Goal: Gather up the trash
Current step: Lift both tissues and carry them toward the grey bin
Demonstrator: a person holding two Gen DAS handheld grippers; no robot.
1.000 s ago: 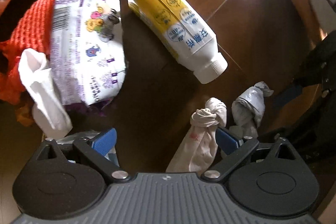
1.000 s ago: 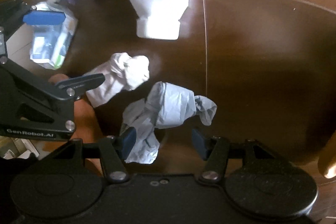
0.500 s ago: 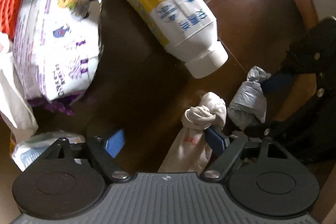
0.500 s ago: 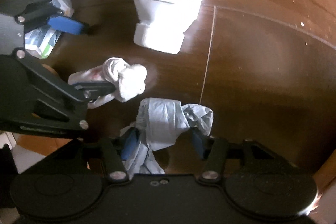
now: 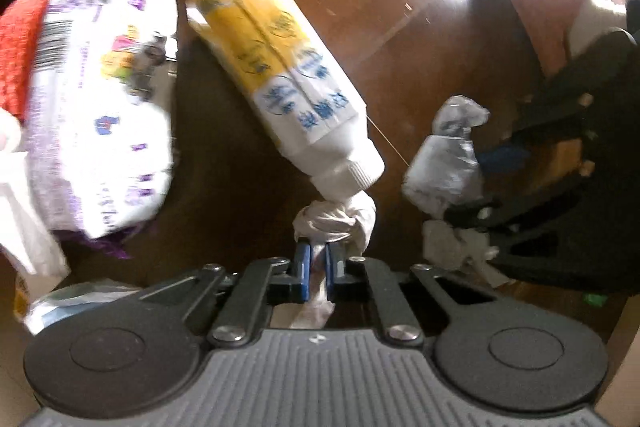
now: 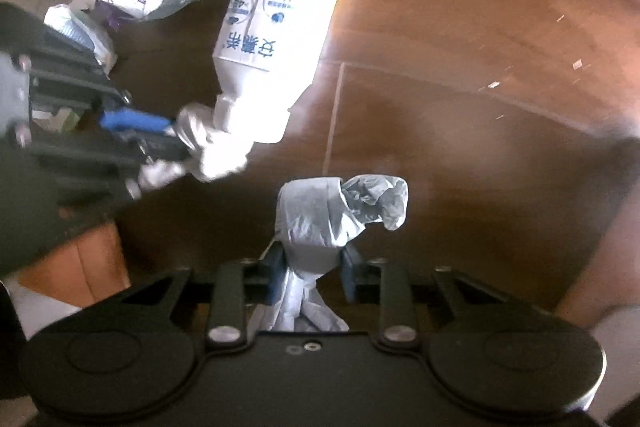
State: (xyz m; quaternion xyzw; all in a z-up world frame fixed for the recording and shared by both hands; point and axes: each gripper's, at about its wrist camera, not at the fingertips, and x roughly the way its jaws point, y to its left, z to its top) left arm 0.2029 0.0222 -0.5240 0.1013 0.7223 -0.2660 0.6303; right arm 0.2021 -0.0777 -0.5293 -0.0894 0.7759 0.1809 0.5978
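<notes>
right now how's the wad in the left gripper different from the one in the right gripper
Colour: the white knotted wad looks off-white, while the grey wad is bluish grey.
Grip: the left gripper has pinched the white wad down thin, jaws almost together; the right gripper is closing on the grey wad's much bulkier middle.
Neighbours: the white wad touches the milk bottle's cap; the grey wad stands clear of it.
Both are twisted wads, each between a gripper's blue pads.

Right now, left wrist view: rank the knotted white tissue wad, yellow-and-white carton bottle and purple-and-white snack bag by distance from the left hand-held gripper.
1. Knotted white tissue wad: pinched between the pads of the left hand-held gripper.
2. Yellow-and-white carton bottle: just beyond, its cap touching the wad.
3. Purple-and-white snack bag: far left.
</notes>
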